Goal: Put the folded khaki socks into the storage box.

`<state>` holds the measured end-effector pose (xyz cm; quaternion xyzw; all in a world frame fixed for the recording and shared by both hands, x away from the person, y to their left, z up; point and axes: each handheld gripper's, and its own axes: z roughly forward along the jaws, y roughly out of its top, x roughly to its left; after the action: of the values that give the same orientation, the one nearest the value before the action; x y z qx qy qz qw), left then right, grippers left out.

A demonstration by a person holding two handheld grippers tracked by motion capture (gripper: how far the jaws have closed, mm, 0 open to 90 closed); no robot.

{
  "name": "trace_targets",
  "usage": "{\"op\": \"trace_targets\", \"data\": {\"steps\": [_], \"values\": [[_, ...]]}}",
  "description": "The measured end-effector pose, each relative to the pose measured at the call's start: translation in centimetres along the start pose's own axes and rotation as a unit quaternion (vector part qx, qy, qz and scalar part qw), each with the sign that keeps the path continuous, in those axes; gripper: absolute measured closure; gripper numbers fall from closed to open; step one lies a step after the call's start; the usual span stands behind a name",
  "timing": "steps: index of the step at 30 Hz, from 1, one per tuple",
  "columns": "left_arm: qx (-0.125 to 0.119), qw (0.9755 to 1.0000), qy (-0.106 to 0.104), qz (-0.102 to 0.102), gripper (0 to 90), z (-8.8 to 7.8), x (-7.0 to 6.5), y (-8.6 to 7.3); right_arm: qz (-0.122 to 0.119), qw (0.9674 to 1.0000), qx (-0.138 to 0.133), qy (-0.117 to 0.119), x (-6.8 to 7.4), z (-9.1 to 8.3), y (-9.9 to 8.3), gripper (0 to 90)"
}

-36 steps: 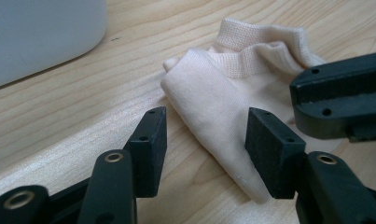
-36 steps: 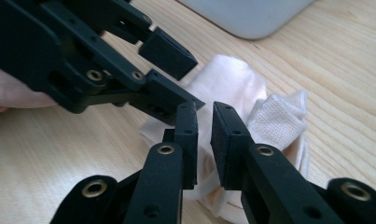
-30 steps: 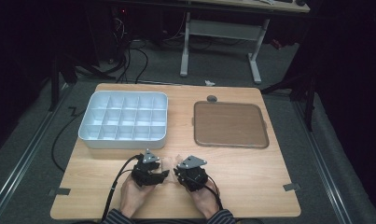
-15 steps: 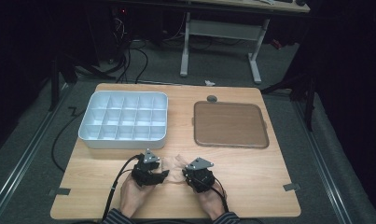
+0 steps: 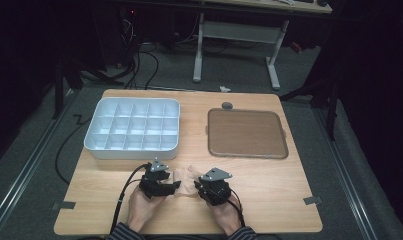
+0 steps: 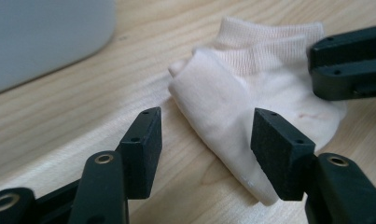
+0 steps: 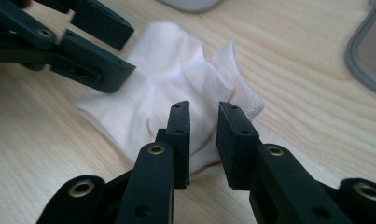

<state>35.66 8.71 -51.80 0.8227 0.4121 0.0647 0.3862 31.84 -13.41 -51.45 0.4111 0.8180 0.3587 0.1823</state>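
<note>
A pale cream ankle sock [image 5: 185, 180] lies crumpled on the wooden table [image 5: 269, 195], near its front edge between my two grippers. My left gripper [image 5: 175, 185] is open, and its jaws have just been opening. In the left gripper view they [image 6: 206, 135] stand astride the sock's [image 6: 232, 88] folded end without pressing it. My right gripper [image 5: 199, 187] faces it from the other side, its jaws also just opening. In the right gripper view a narrow gap [image 7: 204, 121] shows over the sock's [image 7: 162, 88] edge, with nothing pinched.
A white compartment tray [image 5: 131, 150] stands at the back left, close behind the left gripper. A brown flat tray [image 5: 246, 132] lies at the back right, with a small dark round thing [image 5: 227, 105] just behind it. Cables trail off the table's front edge.
The right gripper has drifted slightly to the right, away from the left one, and more of the sock shows between them. The left hand has kept still.
</note>
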Motion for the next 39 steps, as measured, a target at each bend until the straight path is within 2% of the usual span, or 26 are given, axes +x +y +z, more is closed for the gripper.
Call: {"op": "trace_targets", "data": {"steps": [4, 8, 10, 11, 12, 16, 19, 21, 27, 32, 36, 39], "values": [[-0.005, 1.0000, -0.002, -0.006, 43.6, -0.3, 0.3, 0.7, -0.012, 0.9998, -0.013, 0.009, 0.6, -0.7, 0.6, 81.2], [-0.010, 0.9998, -0.007, -0.018, 43.8, -0.2, 0.6, 1.3, -0.024, 0.9994, -0.007, 0.025, 1.4, -0.6, 1.1, 85.7], [-0.013, 0.9994, -0.014, -0.030, 43.9, -0.1, 1.0, 1.4, -0.029, 0.9992, -0.003, 0.029, 1.6, -0.4, 1.2, 86.4], [-0.012, 0.9993, -0.008, -0.034, 43.9, 0.0, 1.1, 1.4, -0.030, 0.9991, -0.003, 0.031, 1.7, -0.2, 1.2, 86.6], [-0.010, 0.9994, -0.002, -0.033, 43.9, 0.1, 1.1, 1.4, -0.031, 0.9989, -0.004, 0.036, 1.9, 0.0, 1.2, 86.8], [-0.004, 0.9994, -0.005, -0.035, 44.0, 0.5, 1.1, 1.6, -0.033, 0.9987, 0.009, 0.038, 2.3, 0.7, 1.1, 87.4], [-0.002, 0.9992, -0.013, -0.038, 44.0, 0.9, 1.1, 1.8, -0.032, 0.9986, 0.020, 0.036, 2.2, 1.2, 0.8, 87.8], [0.001, 0.9987, -0.025, -0.043, 44.0, 1.3, 1.2, 2.0, -0.028, 0.9986, 0.021, 0.039, 2.1, 1.3, 0.5, 88.2], [0.004, 0.9982, -0.032, -0.051, 45.9, 1.8, 1.4, 2.2, -0.033, 0.9986, 0.018, 0.036, 2.3, 1.4, 0.2, 88.6], [0.002, 0.9979, -0.035, -0.054, 50.3, 1.5, 1.7, 2.0, -0.026, 0.9988, 0.012, 0.039, 2.2, 1.4, 0.0, 88.7], [0.013, 0.9987, -0.027, -0.041, 55.9, 1.5, 1.5, 1.8, -0.025, 0.9989, 0.012, 0.039, 2.2, 1.4, 0.0, 88.8], [0.014, 0.9985, -0.028, -0.044, 58.6, 1.6, 1.7, 1.7, -0.025, 0.9989, 0.013, 0.037, 2.3, 1.4, 0.0, 88.8]]}}
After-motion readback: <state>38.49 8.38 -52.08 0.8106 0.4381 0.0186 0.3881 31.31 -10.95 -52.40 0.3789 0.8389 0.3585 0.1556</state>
